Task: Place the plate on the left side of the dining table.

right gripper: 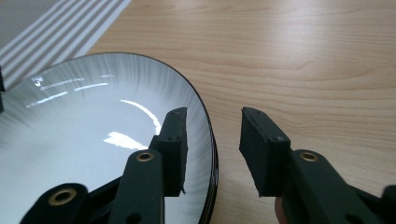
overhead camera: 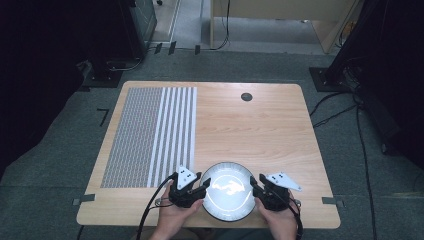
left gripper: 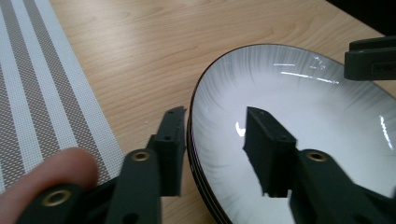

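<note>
Now the plate [overhead camera: 228, 191] lies flat and face up near the front edge of the worktop [overhead camera: 260, 125], just right of the striped mat [overhead camera: 150, 135]; being round, it has no long axis. The left hand-held gripper [overhead camera: 200, 187] straddles the plate's left rim, one jaw outside by the edge and one over the inside, with a gap between jaw and rim on the inner side, so it is not yet clamped. The right hand-held gripper [overhead camera: 256, 186] straddles the right rim likewise, its inner jaw on the plate's face and its outer jaw standing clear of the edge. Both sets of jaws are partly spread. The plate is glossy, white in the middle, shading to grey streaks toward a thin dark rim.
</note>
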The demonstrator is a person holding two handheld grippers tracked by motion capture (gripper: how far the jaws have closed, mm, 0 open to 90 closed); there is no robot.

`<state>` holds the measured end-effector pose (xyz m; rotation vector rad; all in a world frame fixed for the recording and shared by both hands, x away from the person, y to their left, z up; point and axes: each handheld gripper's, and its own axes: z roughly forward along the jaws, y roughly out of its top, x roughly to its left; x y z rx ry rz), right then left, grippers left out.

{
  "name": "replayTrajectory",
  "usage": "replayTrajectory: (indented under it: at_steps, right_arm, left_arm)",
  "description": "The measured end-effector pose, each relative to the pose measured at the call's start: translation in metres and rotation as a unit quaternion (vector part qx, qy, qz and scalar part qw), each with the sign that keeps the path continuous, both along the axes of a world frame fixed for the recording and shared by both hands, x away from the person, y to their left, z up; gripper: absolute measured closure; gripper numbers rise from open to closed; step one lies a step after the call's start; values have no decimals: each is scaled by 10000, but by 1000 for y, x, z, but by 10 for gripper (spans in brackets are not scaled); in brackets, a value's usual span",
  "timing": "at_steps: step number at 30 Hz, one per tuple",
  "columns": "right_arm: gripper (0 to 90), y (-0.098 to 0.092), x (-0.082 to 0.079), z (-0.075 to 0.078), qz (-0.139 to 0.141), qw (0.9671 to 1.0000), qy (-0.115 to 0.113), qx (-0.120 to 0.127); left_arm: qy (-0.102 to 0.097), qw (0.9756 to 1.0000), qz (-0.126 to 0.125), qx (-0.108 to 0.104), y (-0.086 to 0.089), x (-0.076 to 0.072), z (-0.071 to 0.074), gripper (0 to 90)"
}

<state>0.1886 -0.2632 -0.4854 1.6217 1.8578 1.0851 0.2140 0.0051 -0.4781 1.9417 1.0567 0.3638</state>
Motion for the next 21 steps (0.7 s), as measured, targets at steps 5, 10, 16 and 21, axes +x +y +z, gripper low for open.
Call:
replayTrajectory:
  at_steps: [5, 10, 16, 21]
  right_arm:
    - [648, 3, 0, -7, 55, 10000, 21, 61]
    - [699, 3, 2, -10, 117, 9992, 332, 202]
    - [782, -10, 2, -10, 58, 9971, 369, 670]
    - [828, -12, 1, -9, -53, 9951, 415, 891]
  left_arm:
    - [33, 9999, 16, 93, 1, 1, -4, 701]
    - [68, 10000, -11, 12, 3, 3, -3, 722]
    - [76, 9999, -51, -43, 5, 3, -2, 730]
    - [107, 9999, -53, -53, 5, 4, -3, 732]
